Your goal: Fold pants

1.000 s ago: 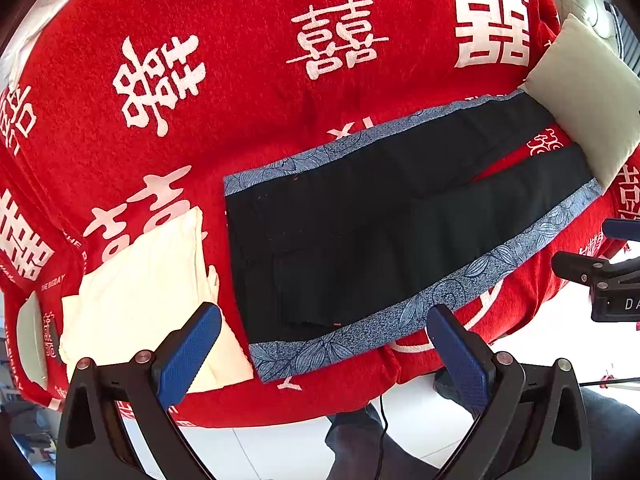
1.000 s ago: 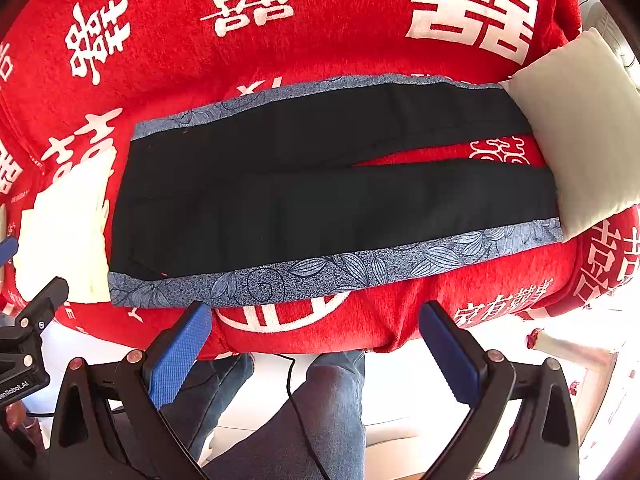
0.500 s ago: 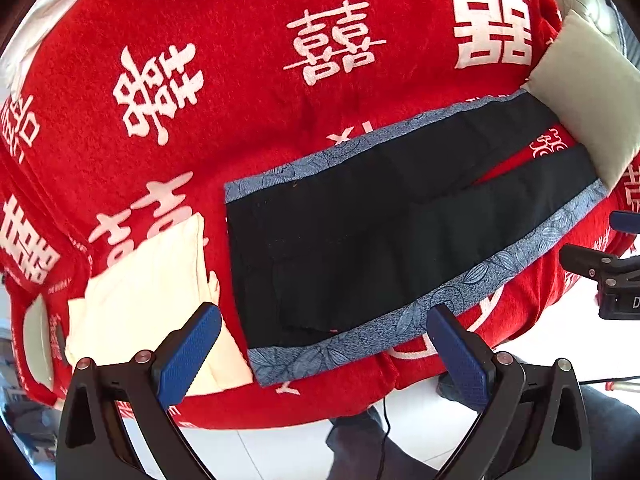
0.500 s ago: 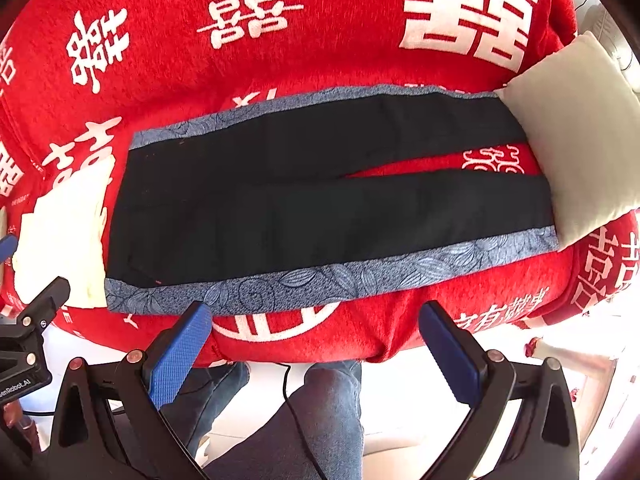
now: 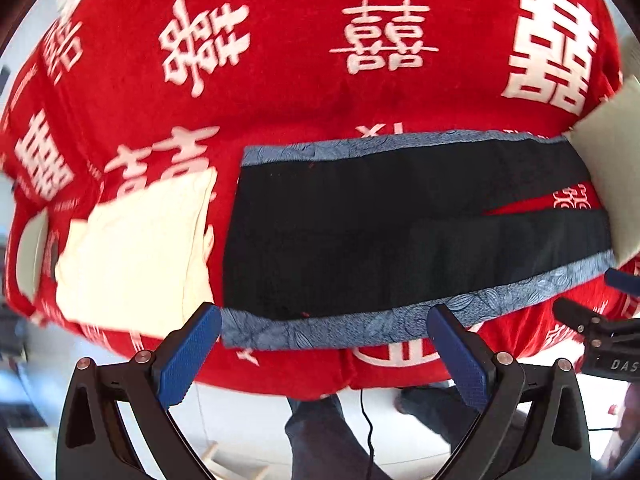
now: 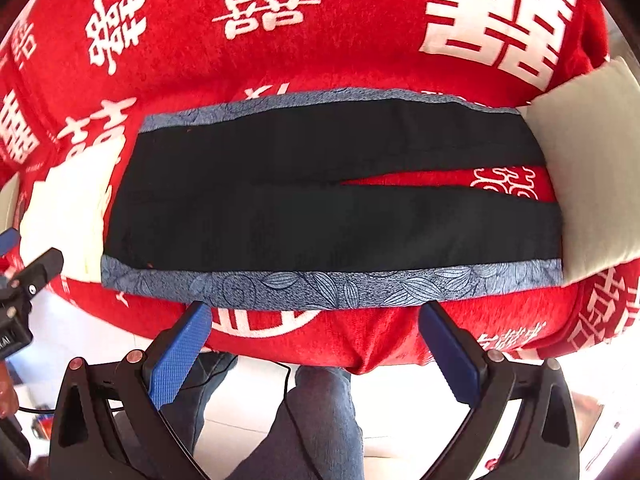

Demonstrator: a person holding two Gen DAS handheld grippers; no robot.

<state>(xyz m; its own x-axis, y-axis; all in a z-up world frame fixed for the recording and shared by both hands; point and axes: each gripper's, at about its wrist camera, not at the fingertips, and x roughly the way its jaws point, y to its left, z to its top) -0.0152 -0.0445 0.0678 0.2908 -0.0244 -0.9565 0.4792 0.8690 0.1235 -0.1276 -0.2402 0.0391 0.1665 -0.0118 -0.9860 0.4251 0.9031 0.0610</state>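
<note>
So far nothing is folded: black pants (image 6: 332,200) lie flat at twelve o'clock; left gripper (image 5: 324,344) and right gripper (image 6: 314,340) gape wide, empty.

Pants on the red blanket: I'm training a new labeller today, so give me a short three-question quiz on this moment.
1. True or false: the left gripper is shut on the pants.
2. What lies across the pant leg ends? A) pale cushion B) book C) shoe
3. Fill in: the pant legs are spread apart, showing a wedge of the ____ blanket between them.

Key: 1 false, both it and the right gripper are open, short of the patterned near edge; 2 A; 3 red.
</note>
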